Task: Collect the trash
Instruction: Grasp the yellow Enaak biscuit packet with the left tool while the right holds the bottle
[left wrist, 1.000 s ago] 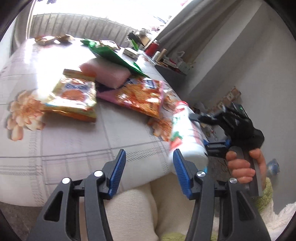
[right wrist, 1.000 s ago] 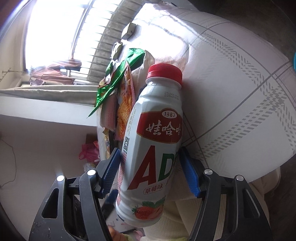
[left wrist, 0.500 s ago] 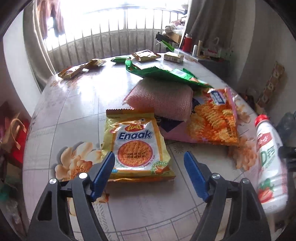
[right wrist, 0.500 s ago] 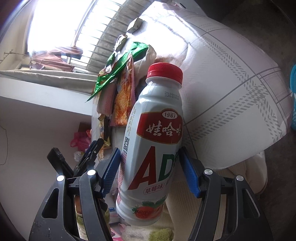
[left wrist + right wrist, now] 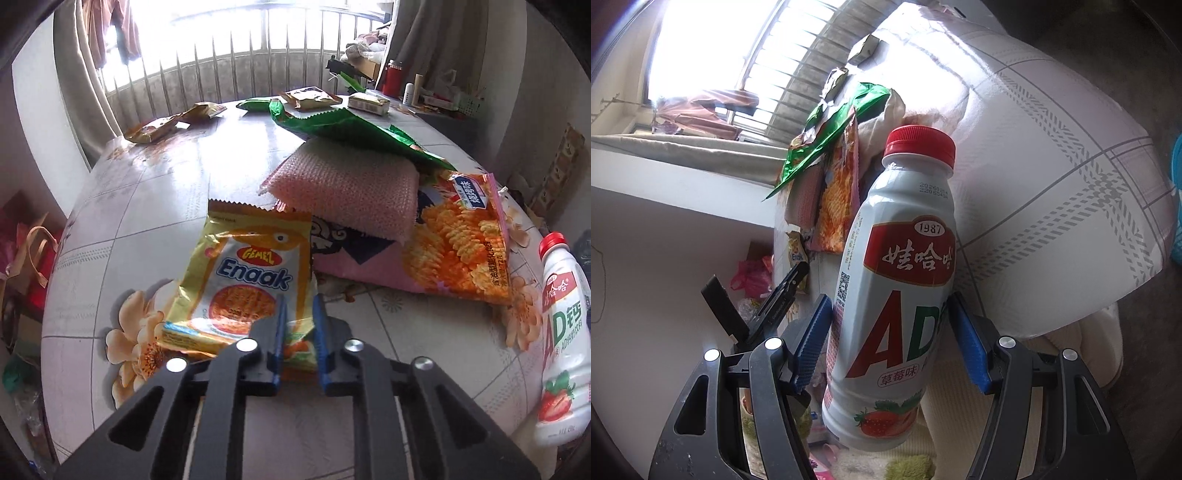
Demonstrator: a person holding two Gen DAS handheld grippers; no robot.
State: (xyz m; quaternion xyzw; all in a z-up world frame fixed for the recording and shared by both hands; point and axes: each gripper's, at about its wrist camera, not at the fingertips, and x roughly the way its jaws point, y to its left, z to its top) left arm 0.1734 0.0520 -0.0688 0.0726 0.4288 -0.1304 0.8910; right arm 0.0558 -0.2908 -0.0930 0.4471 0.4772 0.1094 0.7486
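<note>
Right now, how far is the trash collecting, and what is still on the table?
Nothing looks binned yet. In hand: the right gripper holds the white red-capped drink bottle; the left gripper is closing on the yellow Enaak snack packet. Left on the round table: the orange crisp bag, pink textured pad, green foil wrapper and small wrappers at the far edge.

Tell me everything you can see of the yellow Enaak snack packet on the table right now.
The Enaak packet is a flat, crinkled, glossy foil pouch, yellow with a white panel, a blue "Enaak" wordmark, a red "GEMEZ" badge and a picture of an orange noodle disc. Its top edge is zigzag-cut. It lies face up on the table, its right edge against the pink packet. The left gripper is closing on its near right corner, the foil bunched between the blue pads.
</note>
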